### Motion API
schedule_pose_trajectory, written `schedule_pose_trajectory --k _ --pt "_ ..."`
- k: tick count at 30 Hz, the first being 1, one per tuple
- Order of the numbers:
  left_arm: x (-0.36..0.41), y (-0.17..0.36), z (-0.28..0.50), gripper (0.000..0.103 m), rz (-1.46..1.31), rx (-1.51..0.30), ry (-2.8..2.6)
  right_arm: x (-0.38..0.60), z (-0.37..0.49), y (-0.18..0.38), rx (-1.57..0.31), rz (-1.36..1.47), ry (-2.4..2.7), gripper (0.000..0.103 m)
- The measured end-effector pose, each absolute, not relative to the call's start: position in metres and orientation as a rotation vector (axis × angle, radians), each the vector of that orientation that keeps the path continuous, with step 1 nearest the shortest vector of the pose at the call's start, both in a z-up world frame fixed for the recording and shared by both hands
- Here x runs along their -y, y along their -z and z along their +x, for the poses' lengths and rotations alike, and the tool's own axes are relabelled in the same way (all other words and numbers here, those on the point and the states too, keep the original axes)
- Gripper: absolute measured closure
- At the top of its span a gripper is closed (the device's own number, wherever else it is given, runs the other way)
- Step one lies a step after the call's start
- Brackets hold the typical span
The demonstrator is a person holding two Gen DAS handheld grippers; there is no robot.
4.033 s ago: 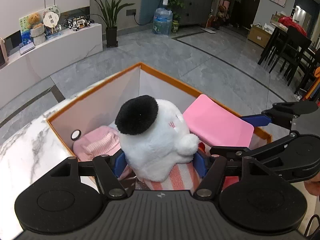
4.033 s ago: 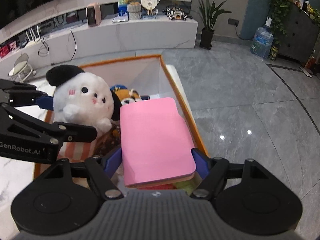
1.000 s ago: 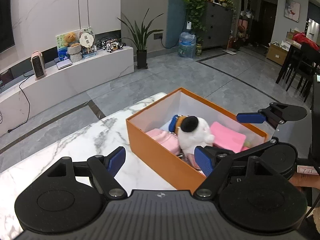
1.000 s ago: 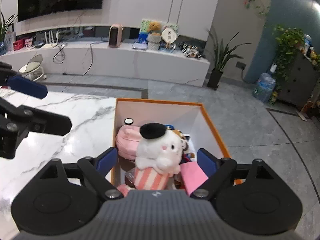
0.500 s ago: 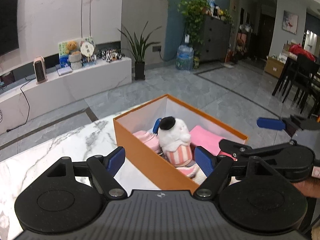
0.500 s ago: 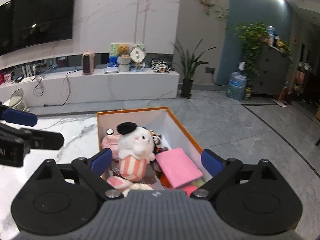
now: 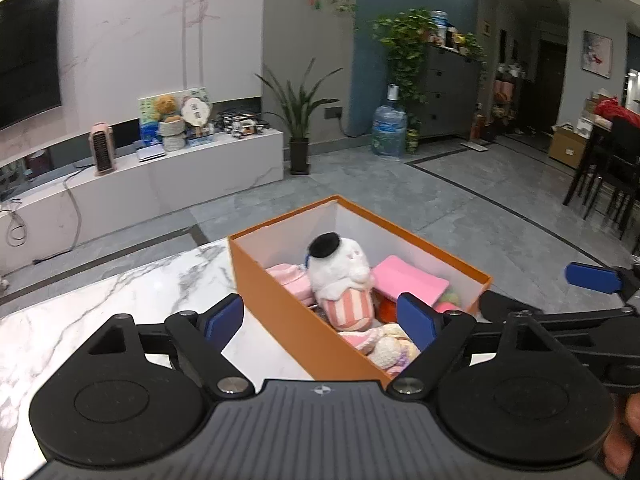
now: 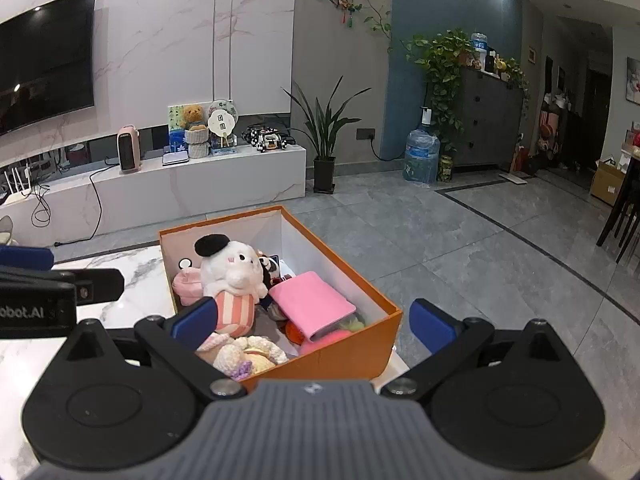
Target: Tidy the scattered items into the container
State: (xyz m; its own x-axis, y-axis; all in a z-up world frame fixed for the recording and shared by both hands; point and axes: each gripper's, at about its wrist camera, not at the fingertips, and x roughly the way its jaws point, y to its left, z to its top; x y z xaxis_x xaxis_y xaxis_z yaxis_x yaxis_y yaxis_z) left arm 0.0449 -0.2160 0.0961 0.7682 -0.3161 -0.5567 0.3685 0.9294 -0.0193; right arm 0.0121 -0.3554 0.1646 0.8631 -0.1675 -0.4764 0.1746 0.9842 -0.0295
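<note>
An orange box [image 7: 280, 304] [image 8: 356, 348] with white inner walls stands on the marble table [image 7: 100, 300]. Inside it sit a white plush with a black ear [image 7: 340, 268] [image 8: 230, 266], a pink notebook [image 7: 410, 280] [image 8: 312, 304], a pink soft item [image 7: 288, 276] [image 8: 186, 282] and a crocheted toy [image 8: 248, 354]. My left gripper [image 7: 320, 320] hovers back from the box, its jaws opening, nothing between them. My right gripper [image 8: 312, 322] hangs over the box's near corner, jaws opening too, holding nothing.
The right gripper's arm shows at the right edge of the left wrist view, the left gripper's at the left edge of the right wrist view. Beyond the table lie grey floor tiles, a white TV bench [image 8: 180, 188], a potted plant [image 8: 324, 168] and a water bottle [image 8: 420, 156].
Both grippers have drawn back from the box, which now looks smaller and farther. Their jaws have spread wider. The plush and the pink notebook stay in the box.
</note>
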Motion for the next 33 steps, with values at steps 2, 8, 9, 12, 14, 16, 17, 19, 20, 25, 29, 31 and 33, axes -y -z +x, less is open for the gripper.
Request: schedule_pose_trajectory --k 2,8,9,12,14,16,17,19,20,25,29,31,33 --pt "0.2156 -0.0953 0.0469 0.002 0.094 -0.598 0.349 0.3554 0.0123 -0.1641 -0.499 0.022 0.179 0.001" --pt "0.2135 -0.0968 0.0480 0.000 0.096 -0.609 0.292 0.3557 0.0128 -0.1632 -0.496 0.029 0.187 0.000" --pt "0.2133 -0.0974 0.0477 0.000 0.089 -0.609 0.296 0.3560 0.0124 -0.1631 -0.495 0.030 0.188 0.000" --pt "0.2145 -0.0988 0.0463 0.000 0.083 -0.606 0.309 0.3570 0.0111 -0.1632 -0.490 0.037 0.192 0.001" --pt "0.2177 -0.0996 0.0448 0.000 0.100 -0.598 0.306 0.3573 0.0104 -0.1629 -0.488 0.038 0.195 0.000" --pt "0.2198 -0.1000 0.0437 0.000 0.099 -0.598 0.313 0.3572 0.0104 -0.1626 -0.490 0.036 0.197 0.000" --pt "0.2204 -0.1000 0.0437 0.000 0.097 -0.598 0.315 0.3571 0.0103 -0.1626 -0.489 0.035 0.197 0.000" --pt "0.2207 -0.0995 0.0437 0.000 0.100 -0.599 0.315 0.3572 0.0101 -0.1630 -0.488 0.036 0.199 0.000" --pt "0.2208 -0.0993 0.0437 0.000 0.102 -0.599 0.314 0.3570 0.0101 -0.1632 -0.488 0.036 0.198 0.000" --pt "0.2203 -0.0983 0.0441 0.000 0.100 -0.601 0.312 0.3553 0.0106 -0.1622 -0.492 0.032 0.198 0.000" --pt "0.2213 -0.0981 0.0441 0.000 0.098 -0.601 0.309 0.3551 0.0101 -0.1622 -0.491 0.031 0.200 0.000" --pt "0.2217 -0.0979 0.0444 0.000 0.097 -0.601 0.308 0.3556 0.0102 -0.1619 -0.492 0.032 0.199 0.000" --pt "0.2220 -0.0977 0.0448 0.000 0.097 -0.601 0.308 0.3561 0.0103 -0.1617 -0.493 0.031 0.199 0.000"
